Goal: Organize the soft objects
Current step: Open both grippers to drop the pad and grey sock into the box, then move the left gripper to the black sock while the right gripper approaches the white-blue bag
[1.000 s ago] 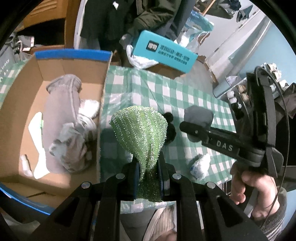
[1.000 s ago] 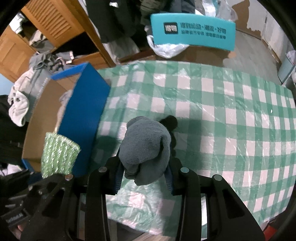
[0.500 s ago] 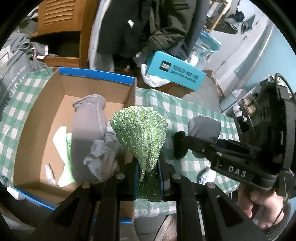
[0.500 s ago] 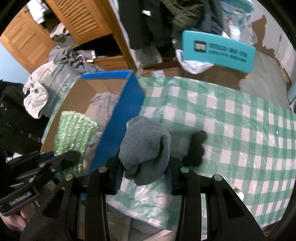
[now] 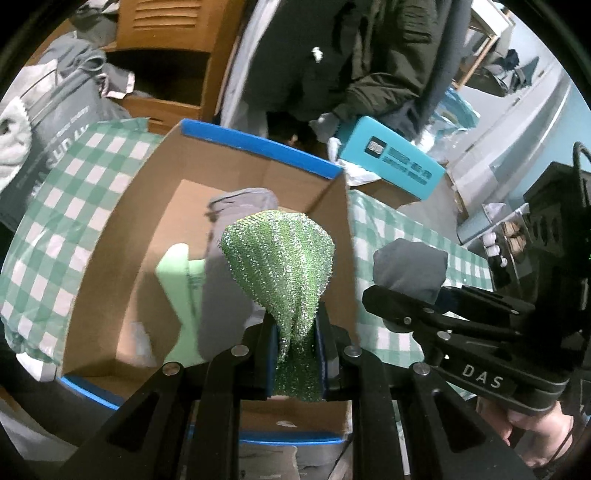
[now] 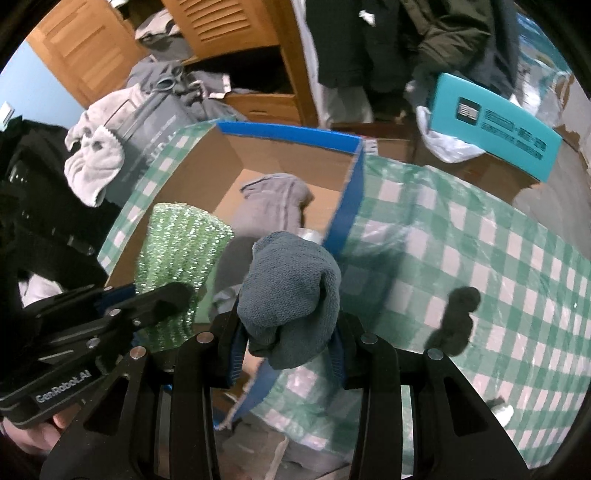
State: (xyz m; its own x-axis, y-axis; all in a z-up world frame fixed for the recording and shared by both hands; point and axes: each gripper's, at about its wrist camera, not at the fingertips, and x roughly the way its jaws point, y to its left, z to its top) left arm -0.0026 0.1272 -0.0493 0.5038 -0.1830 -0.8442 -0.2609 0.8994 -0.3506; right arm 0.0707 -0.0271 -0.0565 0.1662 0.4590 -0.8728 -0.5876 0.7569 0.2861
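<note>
My left gripper [image 5: 295, 350] is shut on a sparkly green cloth [image 5: 280, 266] and holds it above the open cardboard box [image 5: 258, 155] with blue rims. The cloth also shows in the right wrist view [image 6: 177, 251]. My right gripper [image 6: 288, 347] is shut on a grey-blue sock bundle [image 6: 291, 288], held over the box's right wall [image 6: 347, 206]; the bundle also shows in the left wrist view [image 5: 410, 266]. Inside the box lie a grey garment [image 6: 273, 206] and a pale green item [image 5: 181, 273].
The box stands on a green checked tablecloth [image 6: 480, 258]. A small dark object [image 6: 458, 314] and a white scrap [image 6: 502, 410] lie on the cloth at right. A teal carton [image 6: 495, 125], wooden furniture [image 6: 229, 33] and piled clothes [image 6: 96, 158] stand behind.
Both grippers have moved left and up with their loads. The green cloth now hangs over the box's inside, and the sock bundle has reached the box's right wall.
</note>
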